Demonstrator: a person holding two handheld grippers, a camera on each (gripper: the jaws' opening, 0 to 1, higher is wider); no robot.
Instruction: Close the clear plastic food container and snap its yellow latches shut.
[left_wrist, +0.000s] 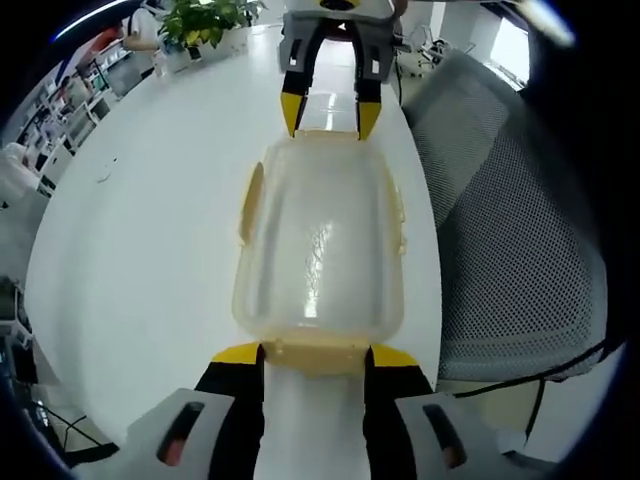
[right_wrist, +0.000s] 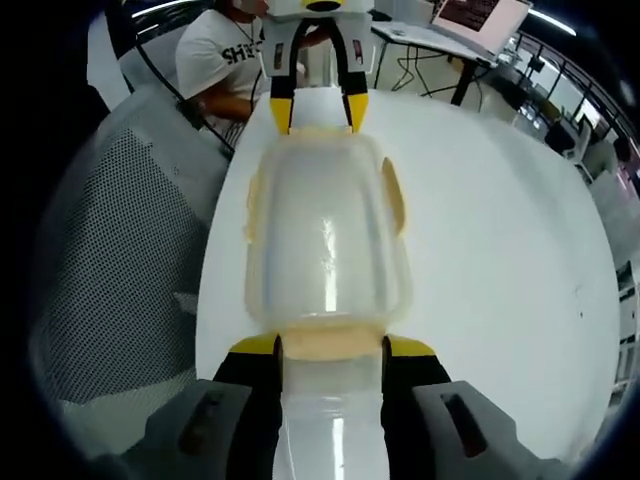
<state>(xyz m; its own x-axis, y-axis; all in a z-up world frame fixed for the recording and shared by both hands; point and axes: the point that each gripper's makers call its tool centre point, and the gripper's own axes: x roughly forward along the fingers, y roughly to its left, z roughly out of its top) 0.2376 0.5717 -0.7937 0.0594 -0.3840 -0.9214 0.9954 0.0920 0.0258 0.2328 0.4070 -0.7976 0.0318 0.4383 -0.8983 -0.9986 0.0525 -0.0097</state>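
The clear container (left_wrist: 320, 245) lies lengthwise at frame centre on the white desk (left_wrist: 140, 230), the left gripper (left_wrist: 315, 355) and right gripper (right_wrist: 333, 347) facing each other at opposite short ends, fingers spread, straddling the yellow end latches (left_wrist: 318, 354), gripping nothing.

One clear container (left_wrist: 318, 250), two grippers (left_wrist: 315, 368) (left_wrist: 328, 118), one mesh chair (left_wrist: 520, 230), one potted plant (left_wrist: 205, 22).

Container (left_wrist: 320, 245) on table (left_wrist: 150, 220), between hand-held grippers
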